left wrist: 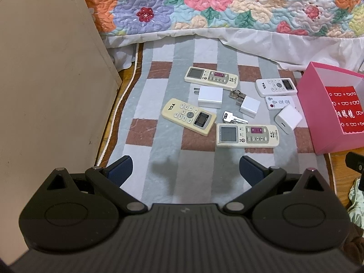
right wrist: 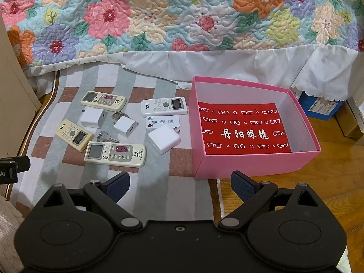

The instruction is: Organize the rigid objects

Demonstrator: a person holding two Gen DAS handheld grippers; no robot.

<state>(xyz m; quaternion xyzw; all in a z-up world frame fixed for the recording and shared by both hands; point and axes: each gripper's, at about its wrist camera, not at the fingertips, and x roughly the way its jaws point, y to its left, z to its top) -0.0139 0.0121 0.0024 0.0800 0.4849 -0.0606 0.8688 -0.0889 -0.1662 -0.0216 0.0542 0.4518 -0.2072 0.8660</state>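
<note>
**Start of sort: nothing picked, box empty**

I hold my left hand-held gripper point(left wrist: 186, 167) and my right hand-held gripper point(right wrist: 179, 183) above the near edge of the checked grey, white and brown floor mat point(left wrist: 159, 168). Both are spread wide and have hold of nothing.

The loose items lie in a cluster on the mat: four long plastic remote controls (two cream with purple panels, one yellowed TCL, one white TCL), one small flat white remote, three white cube-shaped wall chargers and two metal keys. Nearest my right gripper are the cream remote with the purple panel point(right wrist: 115, 154) and the large white charger point(right wrist: 164, 141).

The open pink cardboard box point(right wrist: 254, 166) stands just right of the cluster, holding only a red printed liner.

Judgement: first pick is not yet begun. Next move calls for lowering the right gripper onto the large charger, closing across its flat sides, then carrying it over the box's left wall.
</note>
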